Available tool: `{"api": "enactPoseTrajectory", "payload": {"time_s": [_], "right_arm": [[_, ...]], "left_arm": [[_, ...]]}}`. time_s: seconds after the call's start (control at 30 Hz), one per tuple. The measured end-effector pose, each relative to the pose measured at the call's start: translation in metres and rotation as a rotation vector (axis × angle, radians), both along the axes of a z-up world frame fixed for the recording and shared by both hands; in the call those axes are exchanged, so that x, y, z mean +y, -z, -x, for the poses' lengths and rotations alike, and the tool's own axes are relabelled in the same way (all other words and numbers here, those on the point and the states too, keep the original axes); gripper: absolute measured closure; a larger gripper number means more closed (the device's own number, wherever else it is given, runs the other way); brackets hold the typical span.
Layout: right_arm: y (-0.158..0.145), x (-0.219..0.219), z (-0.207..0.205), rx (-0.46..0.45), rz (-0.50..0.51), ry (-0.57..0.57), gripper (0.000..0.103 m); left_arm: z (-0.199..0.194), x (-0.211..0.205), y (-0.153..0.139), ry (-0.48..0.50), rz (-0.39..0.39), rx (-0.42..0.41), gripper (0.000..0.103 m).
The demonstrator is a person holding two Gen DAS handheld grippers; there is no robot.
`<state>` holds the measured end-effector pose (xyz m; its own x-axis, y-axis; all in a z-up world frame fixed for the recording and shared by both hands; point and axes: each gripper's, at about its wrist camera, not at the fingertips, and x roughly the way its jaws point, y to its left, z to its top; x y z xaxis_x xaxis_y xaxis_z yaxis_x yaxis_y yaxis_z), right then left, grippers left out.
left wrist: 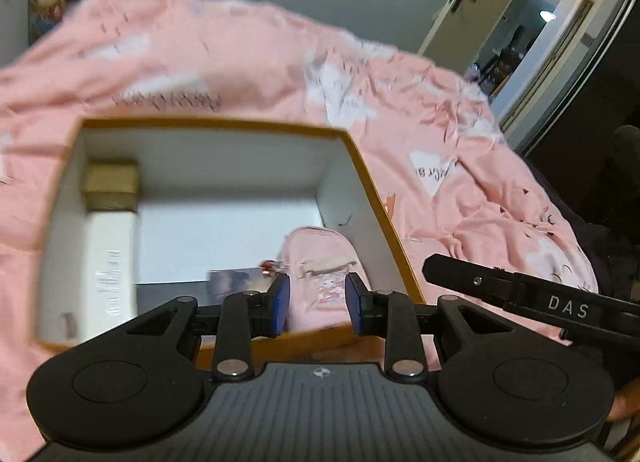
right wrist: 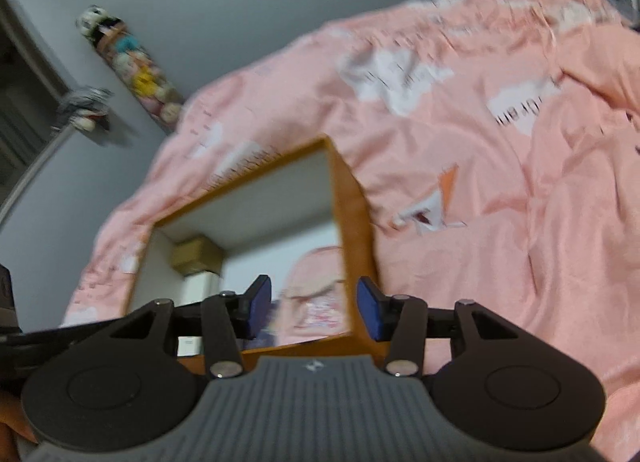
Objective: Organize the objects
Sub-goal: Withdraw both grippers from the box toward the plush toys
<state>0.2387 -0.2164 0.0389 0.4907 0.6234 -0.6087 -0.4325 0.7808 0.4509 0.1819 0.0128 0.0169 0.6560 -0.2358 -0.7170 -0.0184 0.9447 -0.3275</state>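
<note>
An open box (left wrist: 376, 198) with an orange outside and white inside lies on a pink bedspread (left wrist: 240, 62). Inside are a small gold box (left wrist: 110, 184), a long white box (left wrist: 108, 266), a pink pouch (left wrist: 320, 278) and a dark flat item (left wrist: 172, 294). My left gripper (left wrist: 318, 304) is open and empty, hovering over the box's near edge above the pouch. My right gripper (right wrist: 314, 310) is open and empty, straddling the box's right wall (right wrist: 352, 230); the pouch (right wrist: 316, 286) shows between its fingers. Part of it shows in the left wrist view (left wrist: 520, 294).
The bedspread (right wrist: 500, 182) covers the whole bed around the box. A hanging row of plush toys (right wrist: 136, 74) is on the grey wall beyond. An open doorway (left wrist: 532, 34) lies at the far right.
</note>
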Motion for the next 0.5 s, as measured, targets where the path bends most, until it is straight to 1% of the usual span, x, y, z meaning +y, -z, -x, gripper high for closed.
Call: {"api": "enactPoseTrajectory", "payload": {"time_s": [0.07, 0.13, 0.2, 0.23, 0.3, 0.4, 0.47, 0.5], "right_arm": [[-0.007, 0.002, 0.017, -0.031, -0.011, -0.031, 0.053], [-0.011, 0.005, 0.035, -0.041, -0.029, -0.052, 0.053], [-0.010, 0.008, 0.053, -0.038, -0.037, -0.087, 0.050], [-0.008, 0.012, 0.062, -0.027, -0.026, -0.115, 0.050], [0.000, 0.022, 0.078, -0.002, 0.009, -0.169, 0.050], [0.017, 0.039, 0.101, 0.049, 0.080, -0.252, 0.050], [0.029, 0.052, 0.114, 0.082, 0.135, -0.306, 0.050], [0.037, 0.058, 0.120, 0.095, 0.170, -0.328, 0.050]], "left_arm": [[0.022, 0.008, -0.010, -0.010, -0.022, -0.021, 0.070], [0.045, 0.016, -0.015, -0.020, -0.055, -0.034, 0.070], [0.063, 0.021, -0.015, -0.036, -0.099, -0.022, 0.070], [0.073, 0.024, -0.013, -0.047, -0.124, -0.003, 0.070], [0.087, 0.028, -0.005, -0.059, -0.147, 0.039, 0.070], [0.105, 0.037, 0.015, -0.064, -0.122, 0.136, 0.070], [0.115, 0.038, 0.027, -0.043, -0.116, 0.166, 0.069], [0.119, 0.037, 0.033, -0.043, -0.124, 0.180, 0.066]]}}
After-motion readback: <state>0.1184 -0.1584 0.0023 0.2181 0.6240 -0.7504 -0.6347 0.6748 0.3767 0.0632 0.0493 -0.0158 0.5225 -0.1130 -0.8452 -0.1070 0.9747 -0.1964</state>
